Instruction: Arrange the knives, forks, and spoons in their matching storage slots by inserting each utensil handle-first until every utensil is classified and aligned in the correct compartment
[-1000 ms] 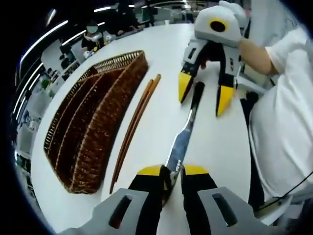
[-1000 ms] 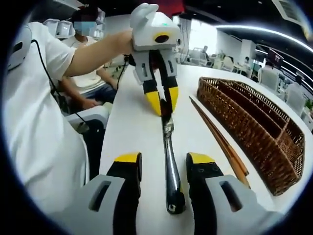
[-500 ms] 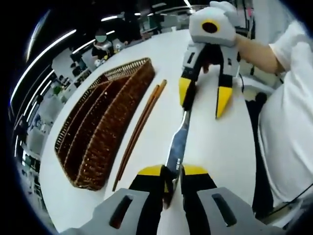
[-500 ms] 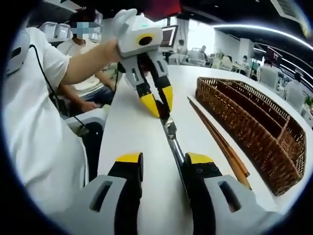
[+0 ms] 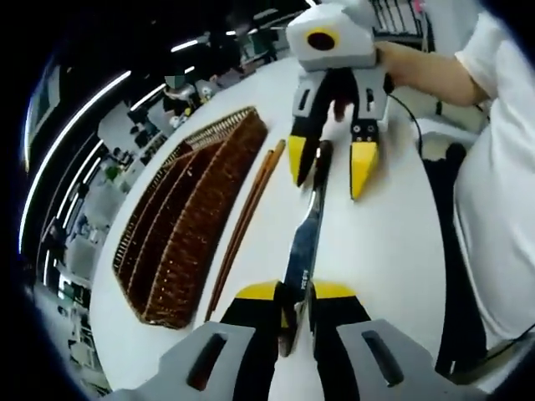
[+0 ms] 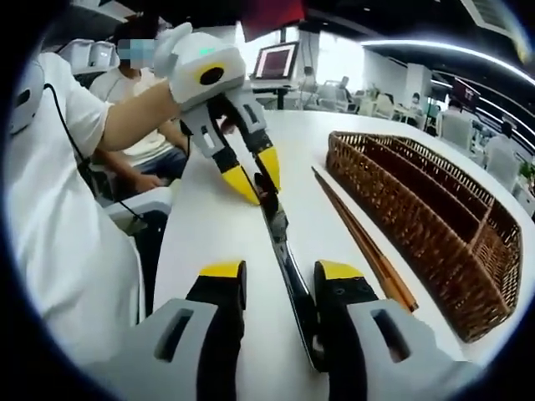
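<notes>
So the knife [image 5: 308, 238] has been lifted off the surface [image 5: 384, 251], blade clamped by the left gripper [image 5: 294, 294]; right gripper [image 6: 280, 276] jaws gape around its handle; basket [image 5: 188, 221] sits at 9 o'clock.

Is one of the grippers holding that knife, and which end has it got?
Yes. The left gripper is shut on the knife at its blade end. The right gripper is open around the handle end.

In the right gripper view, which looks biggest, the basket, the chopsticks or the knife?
1. Wicker basket, clearly biggest.
2. Chopsticks and knife look about equally long; the knife lies nearer the camera, so I won't rank them.
</notes>
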A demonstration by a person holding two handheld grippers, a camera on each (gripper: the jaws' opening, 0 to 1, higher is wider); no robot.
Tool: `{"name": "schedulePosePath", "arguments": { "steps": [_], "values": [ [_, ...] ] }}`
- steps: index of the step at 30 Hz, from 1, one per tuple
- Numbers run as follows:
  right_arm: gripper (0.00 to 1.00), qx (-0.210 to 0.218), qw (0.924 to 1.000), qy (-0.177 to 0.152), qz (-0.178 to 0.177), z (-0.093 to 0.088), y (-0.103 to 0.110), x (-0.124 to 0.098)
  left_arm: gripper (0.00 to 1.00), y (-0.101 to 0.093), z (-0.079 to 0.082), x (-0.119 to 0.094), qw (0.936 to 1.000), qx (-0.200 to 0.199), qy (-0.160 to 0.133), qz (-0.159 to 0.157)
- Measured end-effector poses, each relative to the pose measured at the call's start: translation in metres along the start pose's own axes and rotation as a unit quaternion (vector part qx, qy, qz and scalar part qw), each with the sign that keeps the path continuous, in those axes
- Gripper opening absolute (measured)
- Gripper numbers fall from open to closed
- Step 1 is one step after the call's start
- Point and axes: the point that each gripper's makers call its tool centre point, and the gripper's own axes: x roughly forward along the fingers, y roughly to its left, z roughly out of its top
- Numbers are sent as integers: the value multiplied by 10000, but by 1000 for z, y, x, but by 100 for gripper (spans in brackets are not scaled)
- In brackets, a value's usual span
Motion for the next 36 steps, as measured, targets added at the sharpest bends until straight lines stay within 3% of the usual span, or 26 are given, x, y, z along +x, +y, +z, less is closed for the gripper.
{"name": "schedulePosePath", "arguments": {
  "steps": [8, 12, 13, 22, 36],
  "values": [
    [33, 13, 10000, 26, 2, 4, -8, 5, 11, 0, 4, -1, 9978, 391, -102, 526],
    [31, 54, 9995, 264, 171, 5, -10, 7, 11, 2, 9, -2, 9909, 847, -274, 1014],
    [31, 57, 9994, 289, 178, 5, -11, 8, 11, 2, 10, -2, 9890, 991, -293, 1062],
    [25, 155, 9980, 537, 279, 1, -16, 9, 11, 0, 9, -2, 9865, 1064, -346, 1200],
    [14, 196, 9953, 872, 374, -4, -22, 2, 11, 9, 13, -2, 9643, 1844, -400, 1857]
  ]
}}
